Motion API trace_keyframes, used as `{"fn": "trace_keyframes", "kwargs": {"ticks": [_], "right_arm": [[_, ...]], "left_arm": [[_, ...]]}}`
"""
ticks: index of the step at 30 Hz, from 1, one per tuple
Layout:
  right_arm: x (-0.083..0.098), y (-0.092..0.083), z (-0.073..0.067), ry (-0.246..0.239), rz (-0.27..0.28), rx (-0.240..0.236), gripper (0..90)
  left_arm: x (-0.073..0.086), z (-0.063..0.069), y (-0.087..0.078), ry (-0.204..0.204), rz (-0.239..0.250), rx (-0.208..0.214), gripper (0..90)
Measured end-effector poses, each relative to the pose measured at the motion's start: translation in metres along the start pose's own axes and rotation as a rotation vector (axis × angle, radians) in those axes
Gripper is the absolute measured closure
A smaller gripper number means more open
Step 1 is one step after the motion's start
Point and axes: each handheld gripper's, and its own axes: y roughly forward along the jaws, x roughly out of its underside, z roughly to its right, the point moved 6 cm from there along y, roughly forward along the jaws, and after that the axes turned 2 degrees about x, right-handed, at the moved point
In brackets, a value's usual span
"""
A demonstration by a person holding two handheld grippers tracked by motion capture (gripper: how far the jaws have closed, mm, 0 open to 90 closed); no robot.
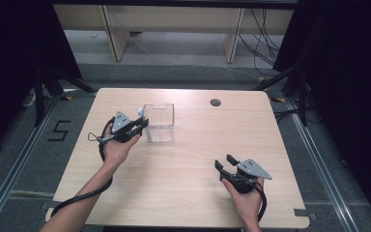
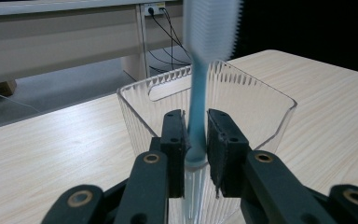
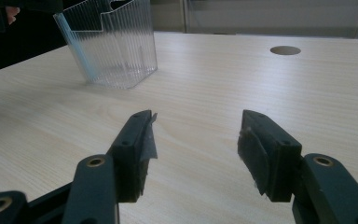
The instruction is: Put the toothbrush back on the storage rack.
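The left gripper (image 2: 196, 135) pinches a toothbrush (image 2: 199, 88) by the lower end of its handle, jaws pressed on both sides, the head pointing up. It hangs over the near rim of the clear bin (image 2: 242, 98), which stands on the table (image 1: 183, 164) just beside that hand.

To do this step well, I would carry the brush a little further past the rim so its lower end clears the wall, keep it upright, then sink it inside before easing the jaws apart — let go too early and it may tip out or knock the light bin over.

The toothbrush is pale blue with a slim handle and a broad head of white bristles, blurred at the top of the left gripper view. The bin is see-through ribbed plastic with a slot handle cut in its far wall, and looks empty.

The right gripper (image 3: 196, 140) rests well apart from the bin, its 2 jaws spread with nothing between them.
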Motion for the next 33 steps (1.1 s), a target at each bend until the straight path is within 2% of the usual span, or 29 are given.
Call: {"fn": "trace_keyframes", "kwargs": {"ticks": [2, 3, 5, 10, 13, 14, 18, 20, 26, 27, 33], "right_arm": [[0.000, -0.001, 0.000, -0.002, -0.013, 0.004, 45.2], [0.000, 0.000, -0.001, 0.005, -0.001, -0.014, 45.2], [0.000, 0.001, -0.001, 0.006, 0.001, -0.016, 45.2], [0.000, 0.001, -0.001, 0.005, -0.001, -0.012, 45.1], [0.000, 0.000, 0.000, 0.000, 0.002, -0.004, 45.1], [0.000, 0.000, 0.001, -0.015, 0.011, 0.003, 45.1], [0.000, -0.001, 0.002, -0.019, -0.001, 0.009, 45.1], [0.000, 0.000, 0.001, -0.014, 0.010, 0.004, 45.1], [0.001, 0.000, -0.001, 0.006, -0.010, -0.008, 45.1], [0.001, 0.000, 0.001, -0.018, -0.003, 0.001, 45.0], [0.000, 0.000, 0.001, -0.018, 0.003, 0.003, 45.0]], "left_arm": [[0.000, 0.000, 0.000, -0.003, 0.002, -0.001, 75.4], [0.000, 0.000, 0.000, -0.006, 0.003, -0.002, 75.1], [0.000, 0.000, 0.000, -0.006, 0.004, -0.003, 74.1], [0.001, -0.001, -0.002, -0.019, 0.003, -0.008, 67.6], [0.001, 0.000, -0.006, -0.022, 0.008, -0.028, 55.3], [0.001, 0.000, -0.007, -0.021, 0.010, -0.034, 51.4], [0.001, -0.001, -0.011, -0.001, 0.013, -0.047, 42.8], [0.000, -0.001, -0.013, -0.004, 0.014, -0.044, 40.3], [0.001, 0.000, -0.021, -0.006, 0.000, -0.041, 32.8], [0.002, 0.001, -0.022, -0.003, -0.006, -0.039, 31.8], [0.004, 0.004, -0.032, -0.001, -0.013, -0.023, 29.8]]}}
